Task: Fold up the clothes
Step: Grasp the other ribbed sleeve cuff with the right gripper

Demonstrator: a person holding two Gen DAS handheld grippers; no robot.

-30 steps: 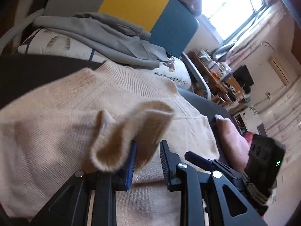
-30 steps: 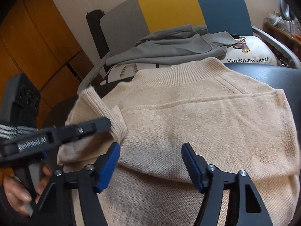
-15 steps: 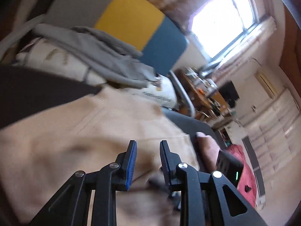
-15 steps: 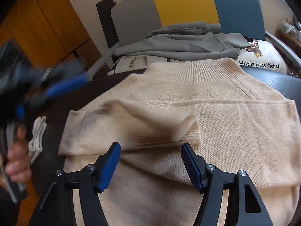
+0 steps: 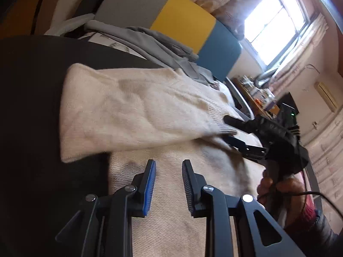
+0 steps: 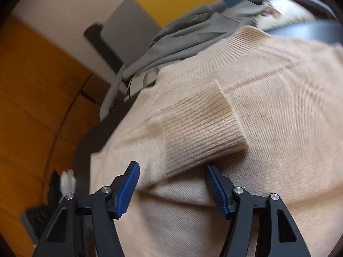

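A beige knit sweater (image 5: 214, 158) lies flat on a black surface (image 5: 27, 107). One sleeve (image 5: 133, 111) is folded across its chest, and the ribbed cuff (image 6: 203, 124) rests on the body. My left gripper (image 5: 168, 171) hovers open over the sweater's lower part with nothing between its fingers. My right gripper (image 6: 172, 177) is open just short of the cuff. In the left wrist view the right gripper (image 5: 238, 132) has one finger above and one below the cuff's edge, and a hand (image 5: 278, 188) holds its grip.
A grey garment (image 5: 154, 42) is heaped on a white printed cushion (image 6: 285, 12) behind the sweater, against a grey, yellow and blue chair back (image 5: 182, 21). Orange cabinets (image 6: 32, 107) stand at the left. A bright window (image 5: 276, 17) and cluttered shelves are far right.
My left gripper let go of the sleeve and pulled back. The sleeve now lies across the sweater's body. My right gripper moved forward and down to the cuff.
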